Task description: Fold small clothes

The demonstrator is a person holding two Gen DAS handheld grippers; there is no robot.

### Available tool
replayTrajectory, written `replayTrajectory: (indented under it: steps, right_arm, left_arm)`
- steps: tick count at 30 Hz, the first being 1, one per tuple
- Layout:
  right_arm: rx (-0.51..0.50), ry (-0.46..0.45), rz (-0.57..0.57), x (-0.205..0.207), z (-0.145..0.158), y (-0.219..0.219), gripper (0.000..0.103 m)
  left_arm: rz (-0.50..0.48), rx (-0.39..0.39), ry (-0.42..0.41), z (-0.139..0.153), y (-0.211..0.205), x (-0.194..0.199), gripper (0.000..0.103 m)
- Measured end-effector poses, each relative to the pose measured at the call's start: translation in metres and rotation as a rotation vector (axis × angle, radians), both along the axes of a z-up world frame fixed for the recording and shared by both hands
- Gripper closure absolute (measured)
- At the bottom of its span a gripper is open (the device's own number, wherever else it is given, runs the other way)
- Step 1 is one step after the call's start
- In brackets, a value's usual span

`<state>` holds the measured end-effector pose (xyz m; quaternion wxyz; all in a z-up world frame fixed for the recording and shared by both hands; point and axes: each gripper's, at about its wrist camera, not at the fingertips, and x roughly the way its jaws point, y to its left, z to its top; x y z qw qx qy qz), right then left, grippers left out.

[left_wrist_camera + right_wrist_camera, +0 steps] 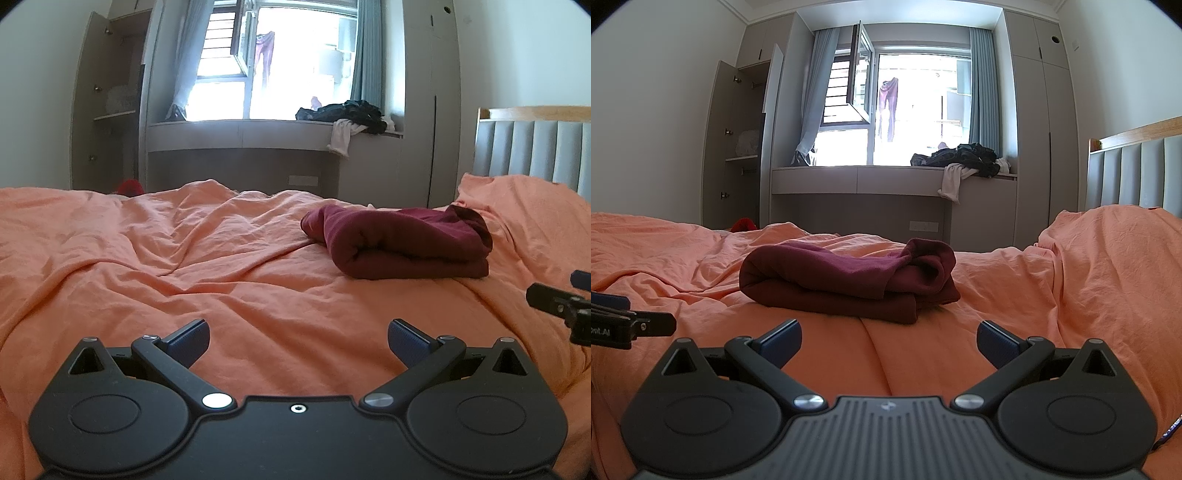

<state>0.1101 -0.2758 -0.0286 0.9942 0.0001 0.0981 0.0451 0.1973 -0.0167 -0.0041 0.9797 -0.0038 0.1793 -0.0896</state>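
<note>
Ahead, folded maroon garment [846, 280] on rumpled orange sheet [1015, 295].

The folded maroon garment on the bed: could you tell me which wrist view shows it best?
The right wrist view: the maroon garment lies nearly centred ahead of the open right gripper. The left wrist view shows it off to the right.

Left gripper [298, 341]: smooth matte-black body, blue ribbed fingers [192, 341], silver pivot screws. Right gripper [888, 341]: same black linkage, but a grey ribbed centre plate bearing a small logo.
</note>
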Motion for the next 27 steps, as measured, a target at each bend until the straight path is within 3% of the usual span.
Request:
replayTrajectory:
  steps: [27]
  right_arm:
    - [0.000, -0.002, 0.000, -0.0005, 0.0007, 0.0002, 0.000]
  left_arm:
    - [0.001, 0.009, 0.010, -0.0031, -0.0015, 0.0008, 0.000]
